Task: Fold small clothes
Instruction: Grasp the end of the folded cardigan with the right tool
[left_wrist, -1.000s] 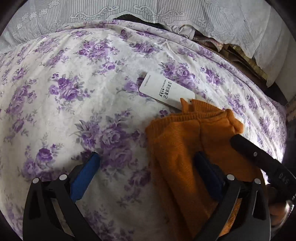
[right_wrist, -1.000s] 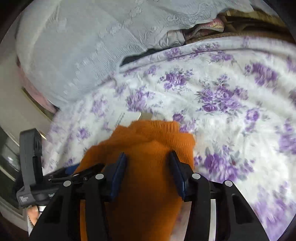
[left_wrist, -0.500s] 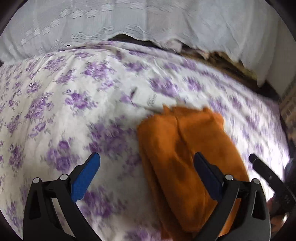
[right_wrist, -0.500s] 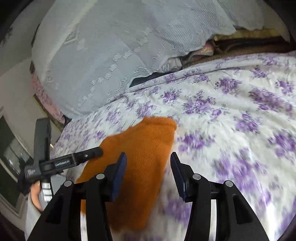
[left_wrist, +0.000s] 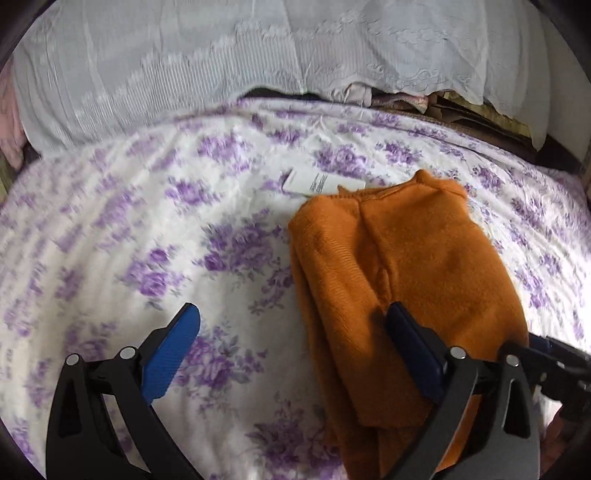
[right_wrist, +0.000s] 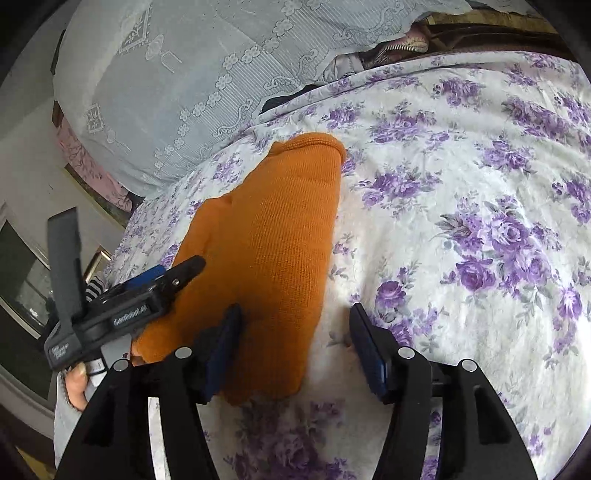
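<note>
A folded orange knit garment (left_wrist: 406, 266) lies on the purple-flowered bedspread (left_wrist: 147, 229), with a white paper tag (left_wrist: 317, 182) at its far edge. My left gripper (left_wrist: 291, 354) is open, its right finger over the garment's near part and its left finger over the bedspread. In the right wrist view the garment (right_wrist: 273, 236) lies lengthwise ahead. My right gripper (right_wrist: 295, 347) is open and empty above the garment's near right edge. The left gripper's body (right_wrist: 122, 306) shows at the garment's left side.
A white lace cover (left_wrist: 221, 62) drapes over piled things at the far edge of the bed. Clothes and boxes (left_wrist: 443, 103) show under its hem. A wall and a framed pane (right_wrist: 26, 258) lie off the bed's left side.
Both grippers have pulled back and up from the garment, which now lies folded on the bed. The right gripper's jaws have opened wider and let the garment go.
</note>
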